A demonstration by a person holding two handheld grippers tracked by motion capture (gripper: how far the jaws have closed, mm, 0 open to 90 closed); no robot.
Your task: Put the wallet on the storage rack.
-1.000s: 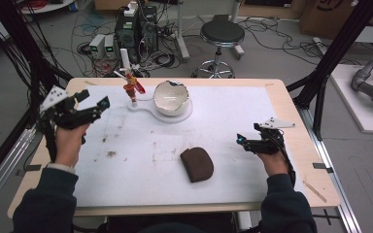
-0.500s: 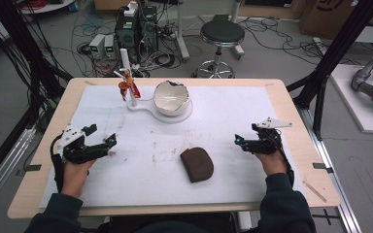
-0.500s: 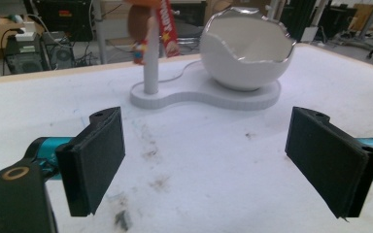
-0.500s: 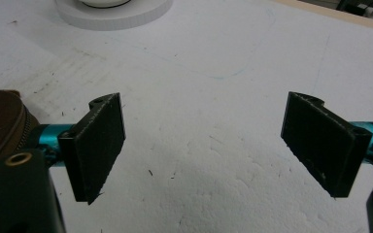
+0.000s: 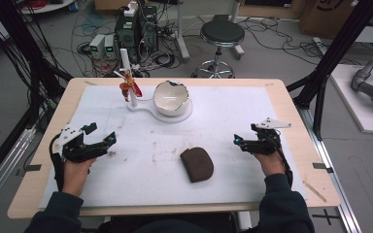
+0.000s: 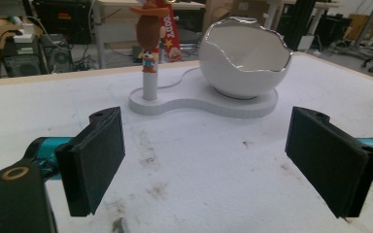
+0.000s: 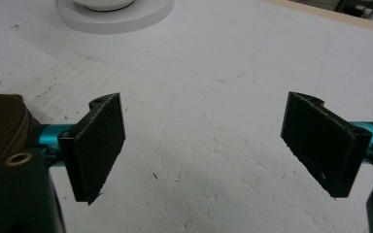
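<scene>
A brown pouch (image 5: pixel 197 164) lies on the white mat near the table's front middle; its edge (image 7: pixel 0 131) shows at the left of the right gripper view. At the back stands a white base with an eggshell-shaped bowl (image 5: pixel 172 97) (image 6: pixel 245 58) and a post bearing a small cowboy figure (image 5: pixel 128 88) (image 6: pixel 150 36). My left gripper (image 5: pixel 108 141) (image 6: pixel 206 162) rests low over the mat at the left, open and holding nothing, facing the bowl. My right gripper (image 5: pixel 239 141) (image 7: pixel 206 148) sits at the right, open and holding nothing, to the right of the pouch.
The white mat (image 5: pixel 223 121) covers most of the wooden table and carries brown smudges (image 5: pixel 156 158). Behind the table are a black stool (image 5: pixel 222 34), computer gear and cables on the floor. Black frame posts (image 5: pixel 330 58) flank the table.
My left gripper has come down from a raised spot at the left and toward the front of the mat. The right gripper has barely moved.
</scene>
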